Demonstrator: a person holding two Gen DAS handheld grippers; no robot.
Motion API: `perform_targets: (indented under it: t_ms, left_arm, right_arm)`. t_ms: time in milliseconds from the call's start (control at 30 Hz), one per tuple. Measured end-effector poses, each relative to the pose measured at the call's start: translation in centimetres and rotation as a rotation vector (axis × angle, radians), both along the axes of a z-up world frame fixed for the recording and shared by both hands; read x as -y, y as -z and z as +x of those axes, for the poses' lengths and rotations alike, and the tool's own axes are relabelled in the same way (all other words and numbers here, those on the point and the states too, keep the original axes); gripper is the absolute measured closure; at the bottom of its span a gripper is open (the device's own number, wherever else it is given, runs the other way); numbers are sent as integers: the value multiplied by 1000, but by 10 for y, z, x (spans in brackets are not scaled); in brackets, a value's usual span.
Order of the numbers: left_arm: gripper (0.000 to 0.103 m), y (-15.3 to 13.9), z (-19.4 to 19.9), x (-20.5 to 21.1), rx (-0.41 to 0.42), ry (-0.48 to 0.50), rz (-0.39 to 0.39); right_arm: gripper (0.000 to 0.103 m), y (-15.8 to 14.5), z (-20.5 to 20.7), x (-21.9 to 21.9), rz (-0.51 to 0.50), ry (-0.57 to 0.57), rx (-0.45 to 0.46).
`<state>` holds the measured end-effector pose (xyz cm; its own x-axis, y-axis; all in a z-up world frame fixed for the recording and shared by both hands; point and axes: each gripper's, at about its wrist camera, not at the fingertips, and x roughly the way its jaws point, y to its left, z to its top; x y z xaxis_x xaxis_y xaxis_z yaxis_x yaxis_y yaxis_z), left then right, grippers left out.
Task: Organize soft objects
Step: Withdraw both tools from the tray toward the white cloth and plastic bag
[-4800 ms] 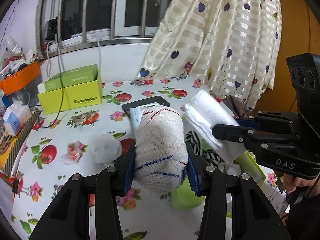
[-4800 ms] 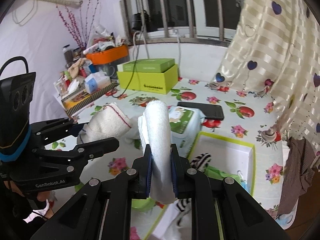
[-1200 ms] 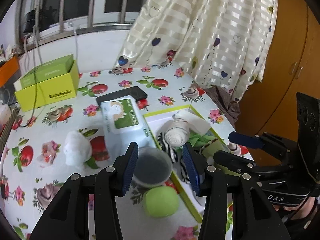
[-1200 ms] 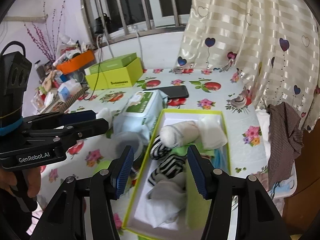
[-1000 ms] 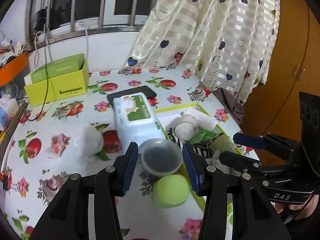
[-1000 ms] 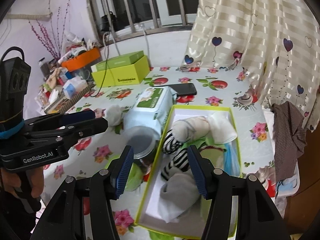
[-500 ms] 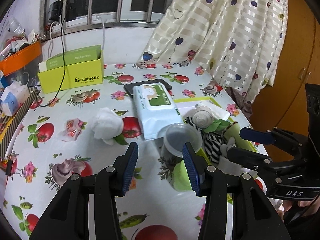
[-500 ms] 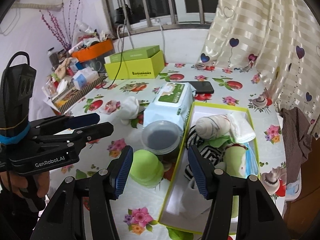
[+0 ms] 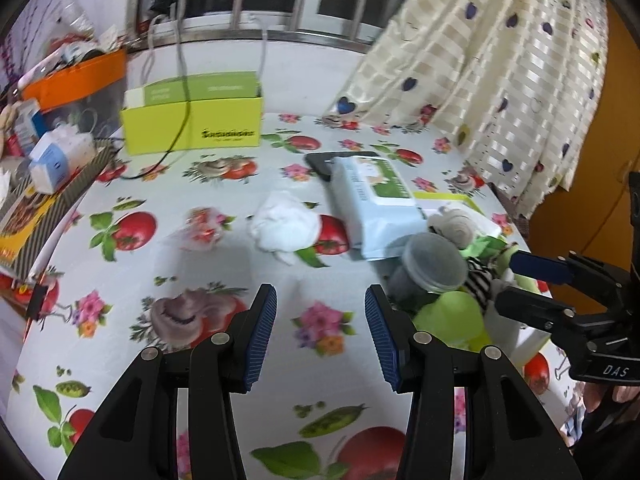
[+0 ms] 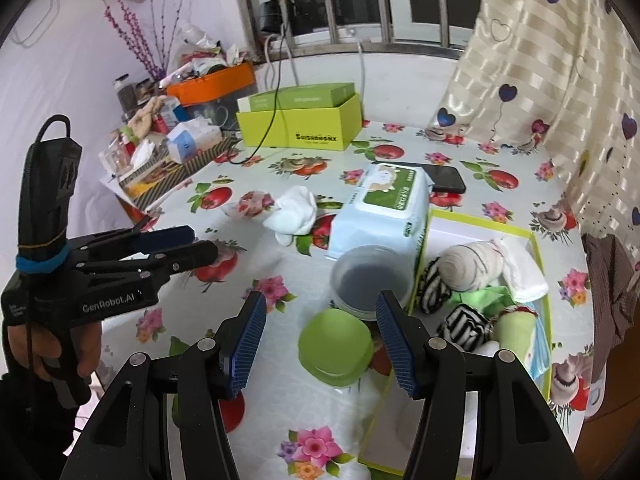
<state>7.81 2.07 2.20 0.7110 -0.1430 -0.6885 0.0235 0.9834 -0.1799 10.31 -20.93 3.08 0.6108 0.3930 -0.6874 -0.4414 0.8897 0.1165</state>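
A crumpled white cloth (image 9: pixel 284 228) (image 10: pixel 294 214) lies loose on the flowered tablecloth, left of a wet-wipes pack (image 10: pixel 380 208). The lime-rimmed box (image 10: pixel 480 222) holds a rolled bandage-like cloth (image 10: pixel 468 264), a folded white towel (image 10: pixel 520 268) and striped socks (image 10: pixel 464 320). My left gripper (image 9: pixel 320 312) (image 10: pixel 202 241) hangs open and empty over bare tablecloth, short of the white cloth. My right gripper (image 10: pixel 320 316) (image 9: pixel 508 280) is open and empty above a green lid (image 10: pixel 336 344) and a clear plastic tub (image 10: pixel 370 280) beside the box.
A black phone (image 10: pixel 440 178) lies behind the wipes. A lime carton (image 10: pixel 300 128) with a cable stands at the back. An orange bin (image 10: pixel 212 84) and clutter crowd the left edge. Curtain (image 10: pixel 560 80) and a brown cloth (image 10: pixel 612 272) hang at right.
Nearly five seconds ago each gripper held a rolled cloth; both rolls now lie in the box. Over the last second both grippers have swung left, away from the box and nearer the white cloth.
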Motion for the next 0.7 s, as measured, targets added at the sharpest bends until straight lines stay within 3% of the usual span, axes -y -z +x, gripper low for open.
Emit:
perform_targets:
  t_ms: [700]
  left_arm:
    - [56,19,-15,-60,-28,-116,-46]
  right_arm:
    - [46,2,3,-23,-16,-52,-15]
